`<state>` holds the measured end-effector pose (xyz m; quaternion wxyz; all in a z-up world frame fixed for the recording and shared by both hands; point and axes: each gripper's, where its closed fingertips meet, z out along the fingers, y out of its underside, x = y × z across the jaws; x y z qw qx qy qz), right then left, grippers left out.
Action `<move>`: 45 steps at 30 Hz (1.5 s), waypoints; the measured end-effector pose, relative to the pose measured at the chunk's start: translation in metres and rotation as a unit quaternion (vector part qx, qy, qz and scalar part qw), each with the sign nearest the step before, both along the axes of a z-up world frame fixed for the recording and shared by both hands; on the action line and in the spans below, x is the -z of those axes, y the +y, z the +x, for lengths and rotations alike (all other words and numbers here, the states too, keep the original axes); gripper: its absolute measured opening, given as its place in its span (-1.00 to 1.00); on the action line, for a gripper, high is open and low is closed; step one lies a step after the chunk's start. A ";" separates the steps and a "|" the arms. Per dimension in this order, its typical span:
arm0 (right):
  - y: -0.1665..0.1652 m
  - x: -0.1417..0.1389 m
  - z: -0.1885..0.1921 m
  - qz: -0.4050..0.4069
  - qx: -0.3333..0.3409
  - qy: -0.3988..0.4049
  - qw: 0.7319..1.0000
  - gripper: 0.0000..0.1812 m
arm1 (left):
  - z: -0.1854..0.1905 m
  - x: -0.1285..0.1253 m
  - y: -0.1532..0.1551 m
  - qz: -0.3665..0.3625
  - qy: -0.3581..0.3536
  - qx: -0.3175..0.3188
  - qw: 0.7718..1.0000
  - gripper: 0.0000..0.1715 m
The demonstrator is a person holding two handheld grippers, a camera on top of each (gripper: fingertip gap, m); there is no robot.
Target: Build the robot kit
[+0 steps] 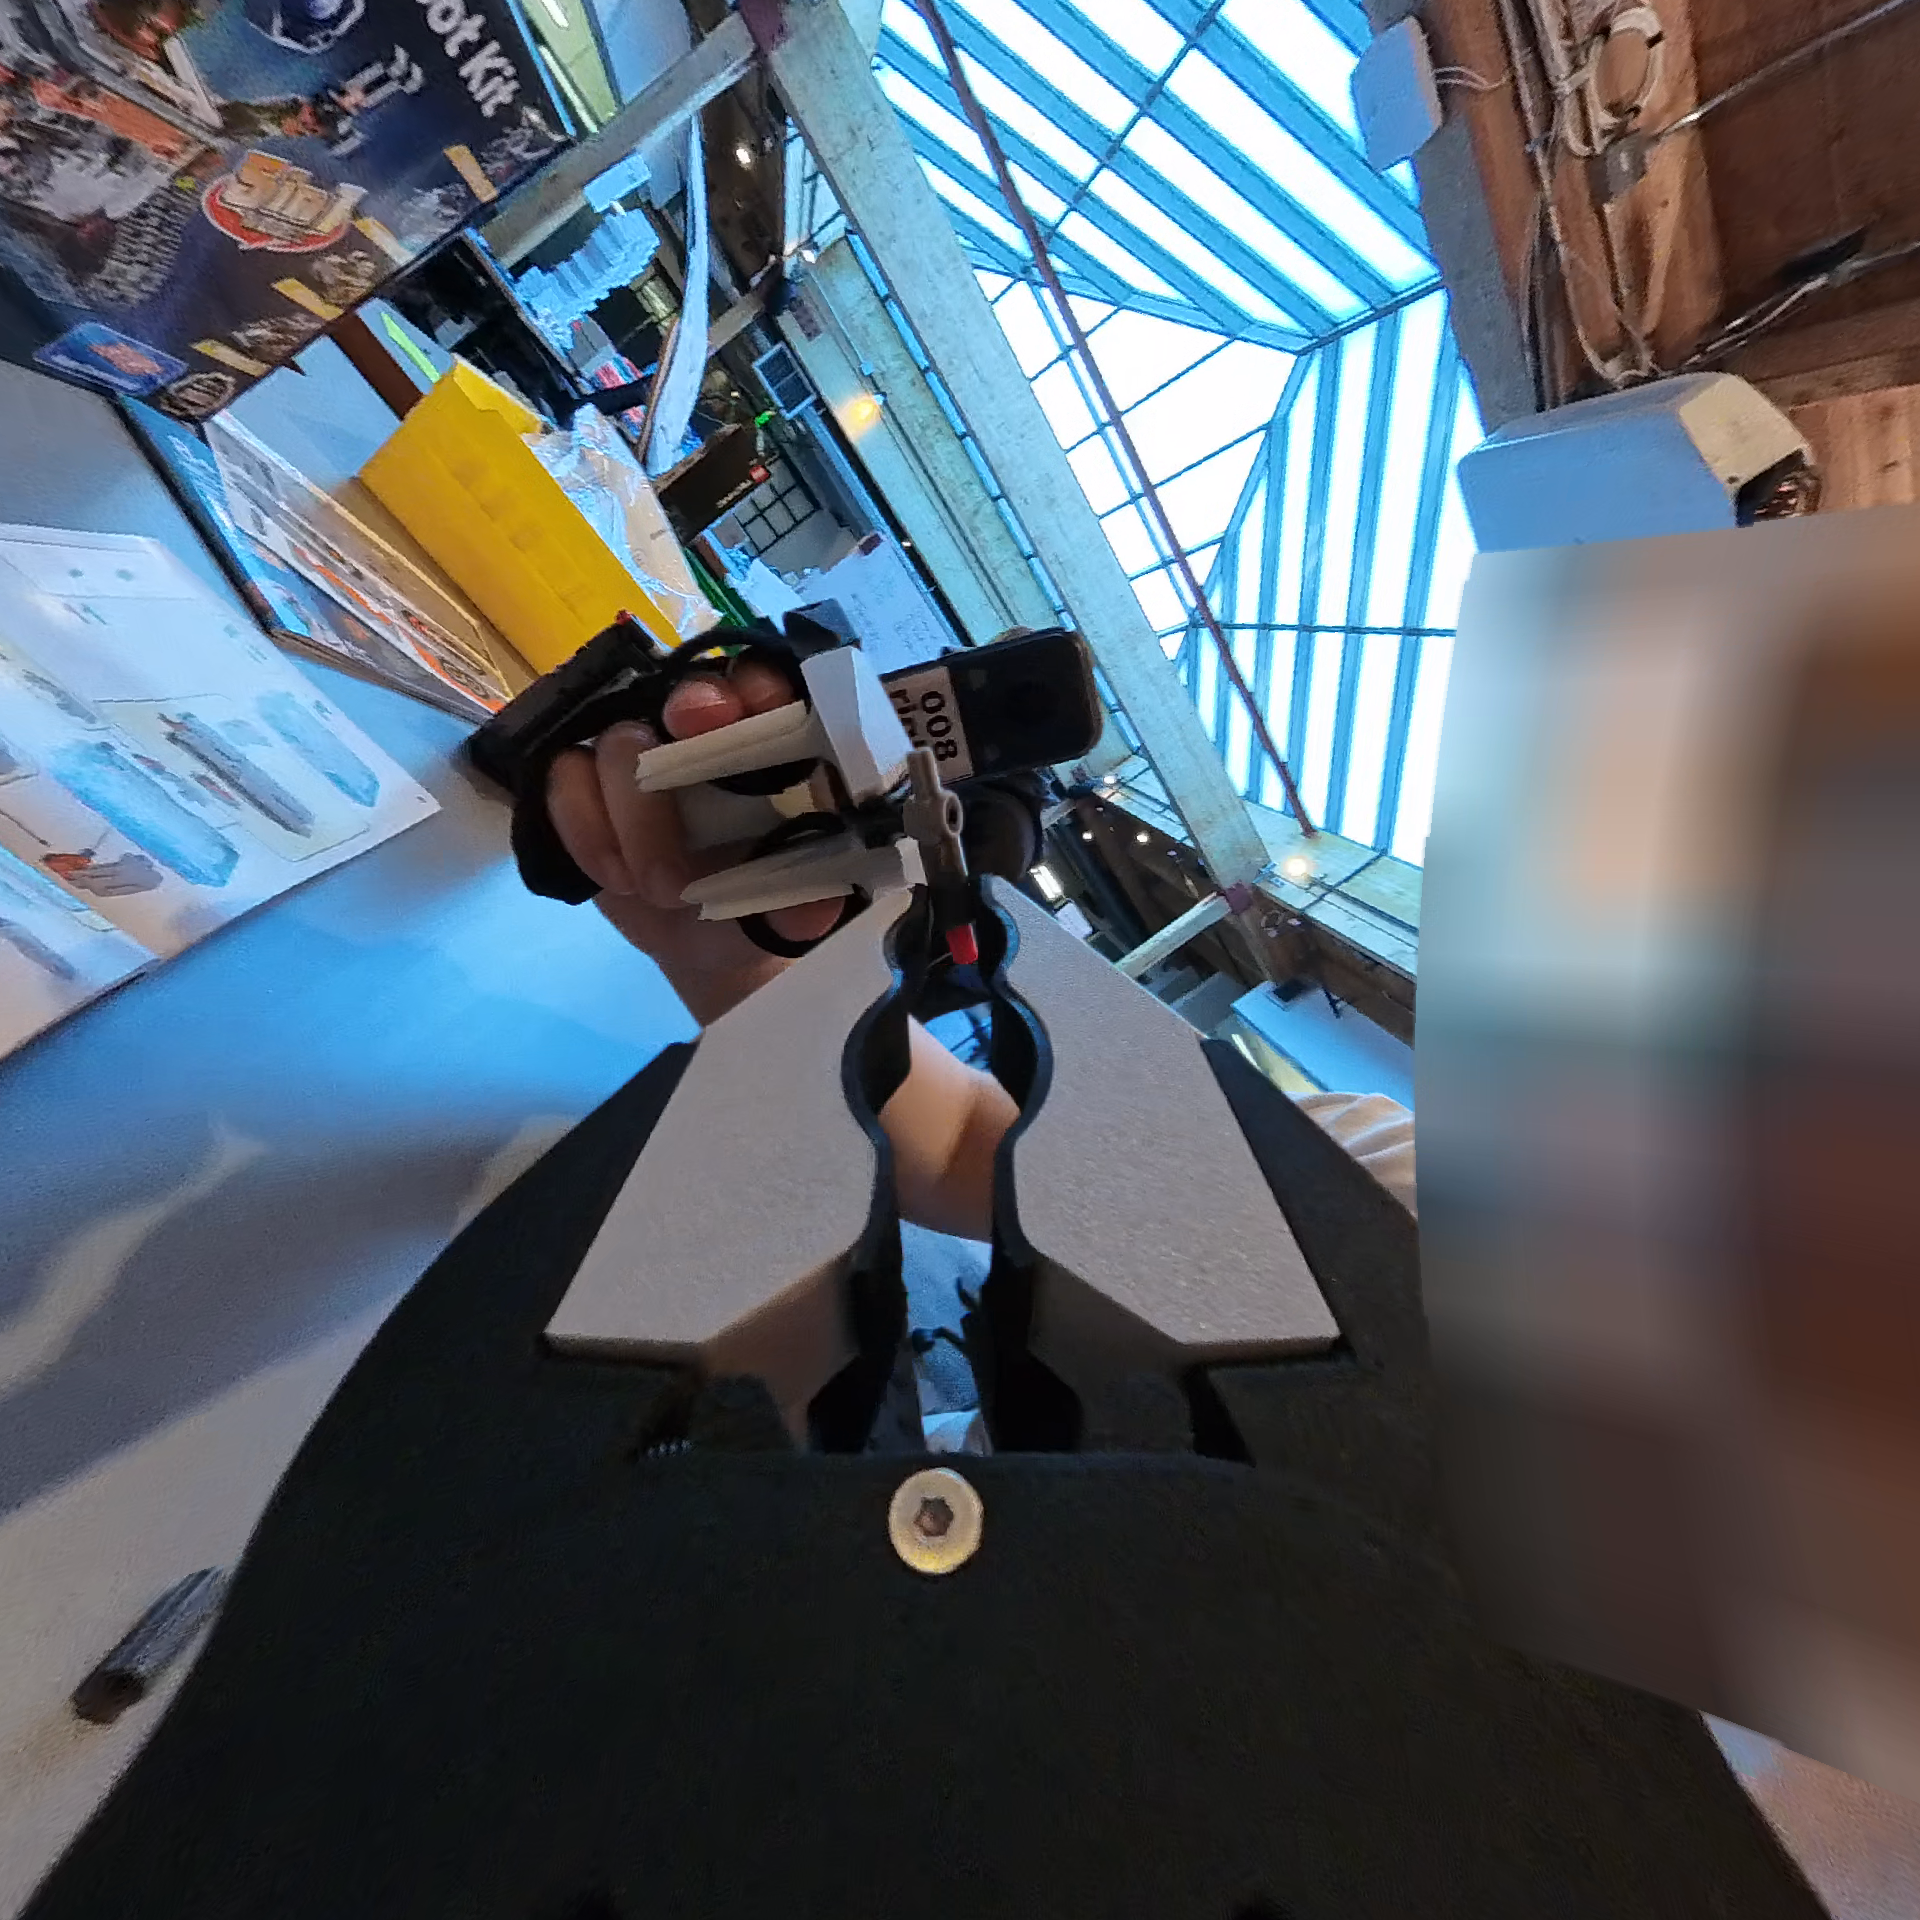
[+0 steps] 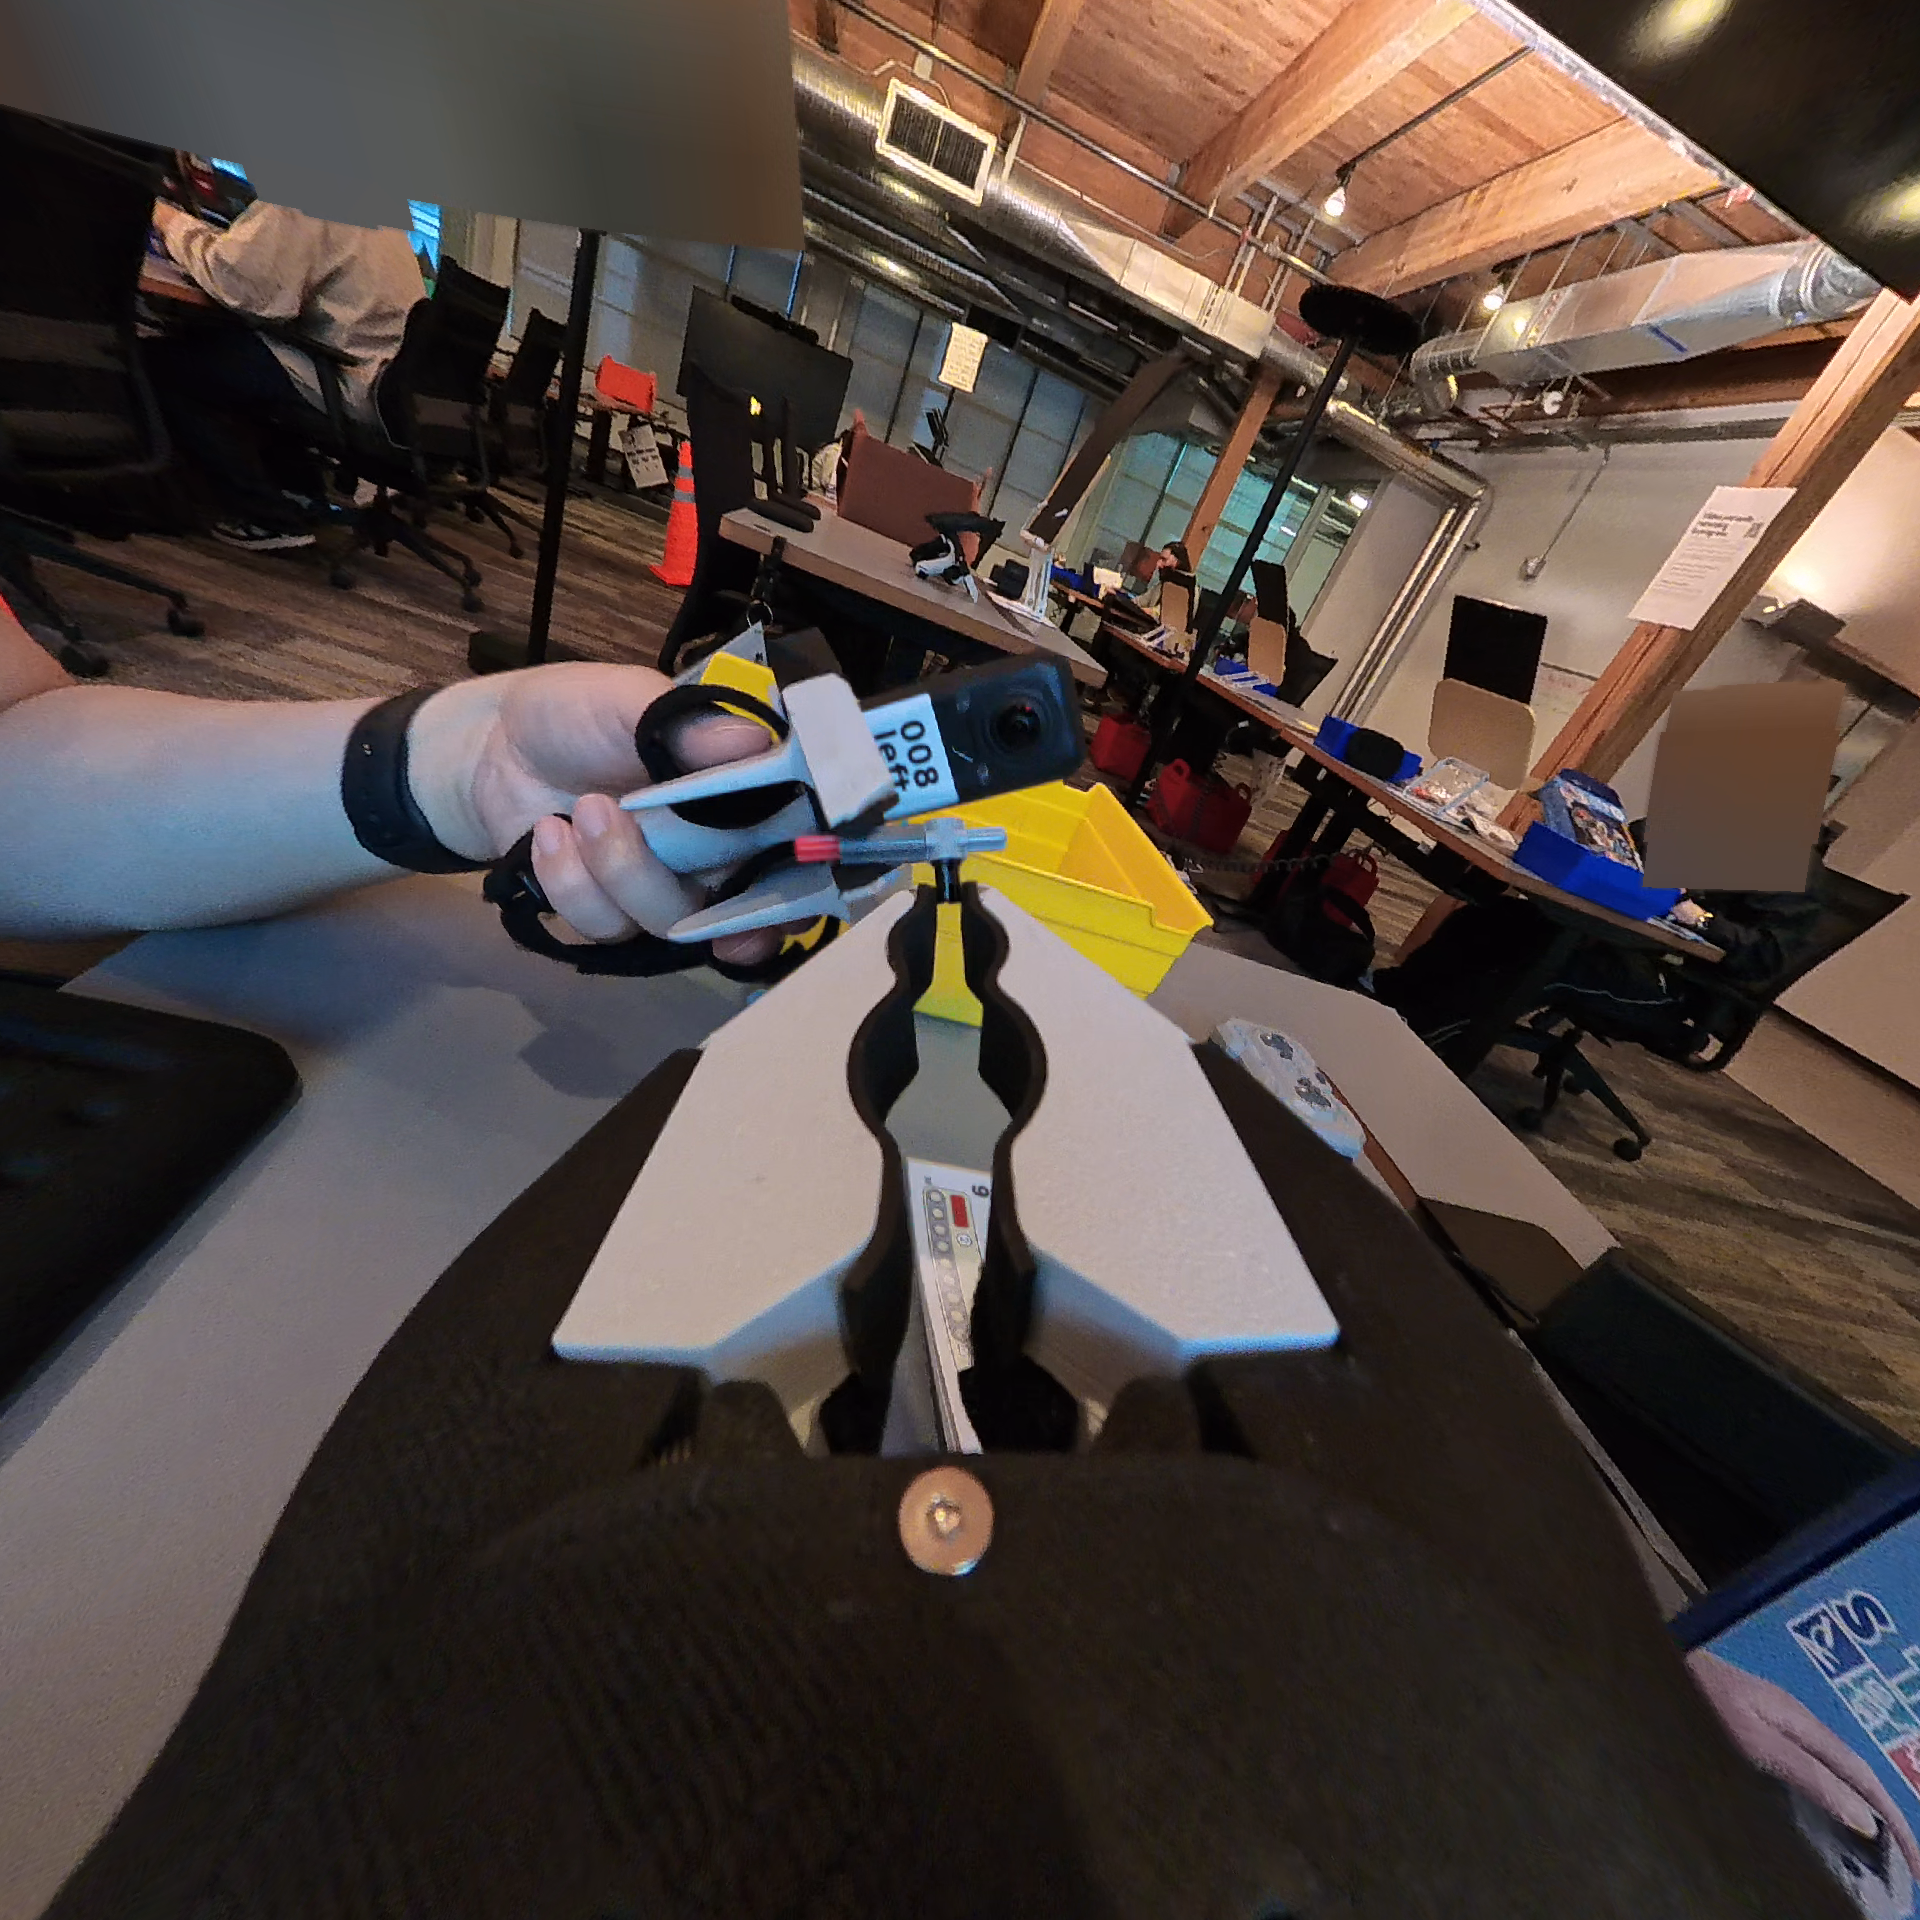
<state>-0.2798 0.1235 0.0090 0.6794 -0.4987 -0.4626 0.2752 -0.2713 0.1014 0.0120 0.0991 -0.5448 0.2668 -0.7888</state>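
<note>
Left gripper [image 1: 951, 940] clenched on grey rod [image 1: 930, 810] (red-tipped end). I see right gripper [image 2: 948, 906] pinching its black pin [image 2: 948, 883]. Yellow bin [image 2: 1091, 883] sits behind.

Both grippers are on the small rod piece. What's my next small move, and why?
Probably ease the right gripper forward while the left gripper holds the red-tipped rod steady: the right's black pin meets the gray connector and seems only partly seated.

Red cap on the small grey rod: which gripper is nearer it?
Left. The left gripper clamps the red cap; the right gripper pinches a black pin at the grey rod's far end.
</note>
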 end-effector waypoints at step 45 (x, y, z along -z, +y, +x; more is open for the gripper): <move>0.095 0.007 0.005 -0.209 0.130 -0.231 0.941 -0.85 | -0.135 -0.070 0.032 0.373 0.179 -0.357 0.837 -0.95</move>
